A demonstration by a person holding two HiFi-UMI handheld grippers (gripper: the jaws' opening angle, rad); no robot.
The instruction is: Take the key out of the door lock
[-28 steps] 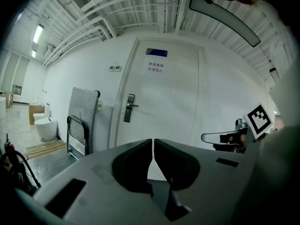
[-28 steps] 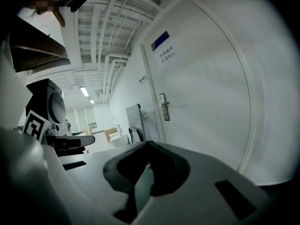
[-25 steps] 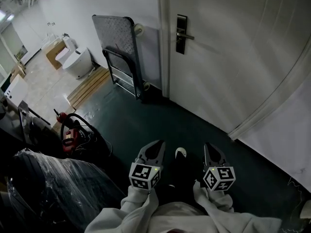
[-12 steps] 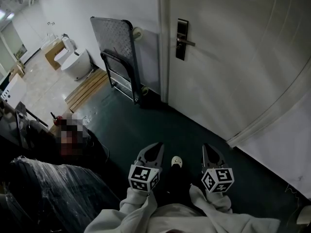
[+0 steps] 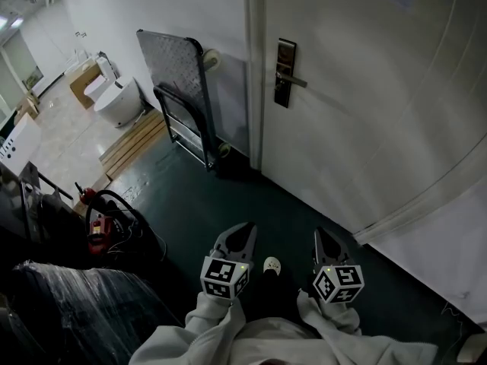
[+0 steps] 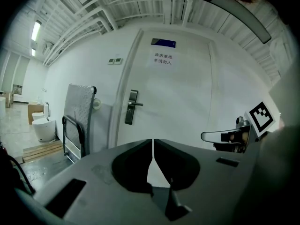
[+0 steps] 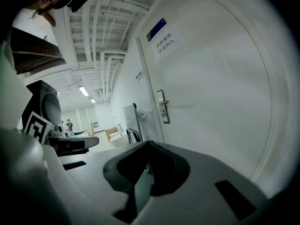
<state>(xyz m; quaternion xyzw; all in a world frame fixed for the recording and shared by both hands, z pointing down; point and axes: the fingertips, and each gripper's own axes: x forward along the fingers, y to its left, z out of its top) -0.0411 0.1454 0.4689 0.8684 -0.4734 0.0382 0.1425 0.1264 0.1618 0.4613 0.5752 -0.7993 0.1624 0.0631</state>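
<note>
The white door [image 5: 365, 112] stands shut ahead of me, with a dark lock plate [image 5: 284, 73] and a lever handle [image 5: 295, 79] near its left edge. No key can be made out at this distance. Both grippers hang low over the dark floor, well short of the door. My left gripper [image 5: 244, 228] is shut with nothing in it, and its jaws [image 6: 153, 142] meet below the far lock plate [image 6: 131, 107]. My right gripper [image 5: 323, 236] also looks shut and empty, its tips [image 7: 147, 145] touching, with the lock plate [image 7: 162, 107] ahead of it.
A folded platform trolley [image 5: 179, 90] leans on the wall left of the door. White toilets [image 5: 118, 99] and wooden planks [image 5: 138, 137] lie further left. A plastic-wrapped bulk [image 5: 76, 310] and red gear with cables [image 5: 100, 226] sit at my left. A shoe [image 5: 272, 265] shows between the grippers.
The view has shifted a little, so the door and lock plate sit slightly lower and nearer in the picture. Both grippers stay shut and low.
</note>
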